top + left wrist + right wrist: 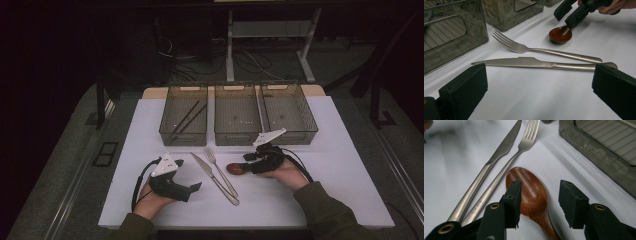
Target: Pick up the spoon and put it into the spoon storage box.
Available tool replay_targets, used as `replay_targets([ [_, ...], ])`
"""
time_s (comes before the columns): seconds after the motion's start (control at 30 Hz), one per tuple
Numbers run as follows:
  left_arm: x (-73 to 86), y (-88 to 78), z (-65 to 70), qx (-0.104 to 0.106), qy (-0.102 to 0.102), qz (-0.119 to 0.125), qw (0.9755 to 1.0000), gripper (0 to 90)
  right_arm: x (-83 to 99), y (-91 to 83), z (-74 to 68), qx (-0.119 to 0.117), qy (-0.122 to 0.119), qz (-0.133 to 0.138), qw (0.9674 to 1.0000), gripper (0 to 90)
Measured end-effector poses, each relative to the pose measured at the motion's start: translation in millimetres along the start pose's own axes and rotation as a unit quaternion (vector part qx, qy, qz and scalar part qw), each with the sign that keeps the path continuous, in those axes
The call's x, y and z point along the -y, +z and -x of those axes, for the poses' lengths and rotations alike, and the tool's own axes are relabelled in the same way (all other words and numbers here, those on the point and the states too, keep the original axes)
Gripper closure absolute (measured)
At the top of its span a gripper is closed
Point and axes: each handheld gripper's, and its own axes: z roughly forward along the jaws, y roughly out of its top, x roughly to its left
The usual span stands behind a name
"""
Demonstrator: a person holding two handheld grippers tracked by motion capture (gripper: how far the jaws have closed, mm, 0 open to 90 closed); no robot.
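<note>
The wooden spoon (pixel 530 192) lies on the white bench (pixel 320 200), its bowl just to the right of the fork (pixel 220 172), which serves as landmark here. The right tongs (pixel 540 197) stand apart, one jaw on each side of the spoon where the bowl narrows to the handle. In the right gripper view the pads do not press on the wood, so the spoon rests free on the bench.

The knife (pixel 207 175) lies just left of the fork, nearly parallel to it, the two handles meeting at the end nearest the person. The left tongs (pixel 539 87) sit left of the fork, beyond the knife, held low over the bench with the jaws wide apart and nothing between them.

Behind the fork, at the far edge of the bench, three smoky clear bins (pixel 237 117) stand in a row. The bin behind and left of the fork holds a pair of dark chopsticks (pixel 186 120).
</note>
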Motion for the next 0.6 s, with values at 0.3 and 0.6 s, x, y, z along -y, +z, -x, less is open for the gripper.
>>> replay_targets([
  [0.3, -0.3, 0.4, 0.4, 0.001, 0.004, -0.003, 1.0000, 0.0, 1.7, 7.7, -2.7, 0.005, -0.011, -0.015, 0.9998, 48.0],
  [0.6, -0.2, 0.6, 0.6, 0.001, 0.004, -0.004, 1.0000, 0.0, 2.9, 13.8, -9.0, 0.012, -0.035, -0.034, 0.9988, 49.6],
])
